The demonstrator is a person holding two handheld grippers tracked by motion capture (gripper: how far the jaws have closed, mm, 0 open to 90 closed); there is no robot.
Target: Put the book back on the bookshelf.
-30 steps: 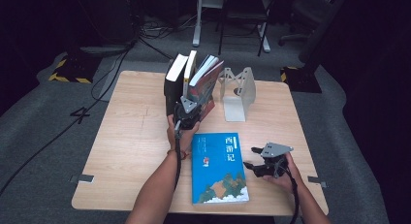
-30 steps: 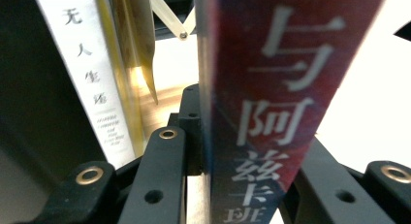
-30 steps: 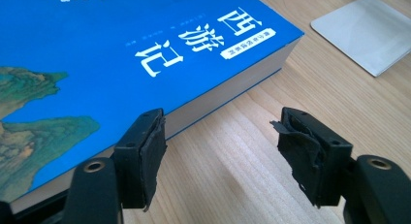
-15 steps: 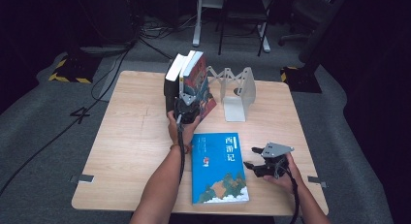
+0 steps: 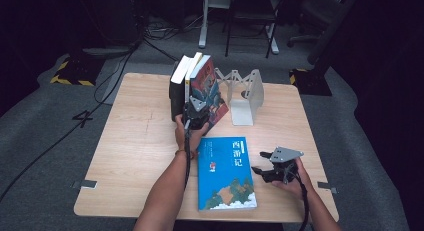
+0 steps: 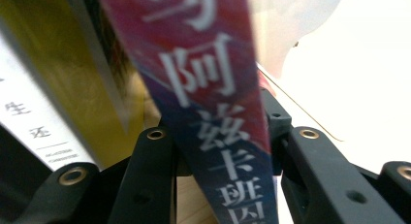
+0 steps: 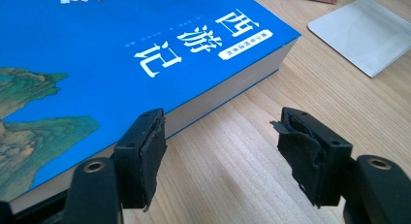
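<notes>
A red-and-blue book (image 5: 209, 88) stands at the back of the wooden table (image 5: 140, 141), leaning against a white-spined book (image 5: 192, 66) and a black book (image 5: 176, 91). My left gripper (image 5: 196, 113) straddles its lower spine (image 6: 213, 112). The jaws have just been opening and sit close beside the spine, which is still between them. A blue book (image 5: 226, 173) lies flat near the front edge. My right gripper (image 5: 258, 162) rests open just right of it. In the right gripper view its left pad (image 7: 145, 156) is beside the blue book's edge (image 7: 228, 88), with bare table between the pads.
A white metal bookend (image 5: 246, 93) stands right of the upright books, and its flat base (image 7: 363, 35) lies on the table beyond my right gripper. Cables and chair legs are on the floor behind the table.
The red-and-blue book has swung from leaning right toward the bookend to resting against the other standing books. My left gripper shifted slightly with it. The right gripper has not moved.
</notes>
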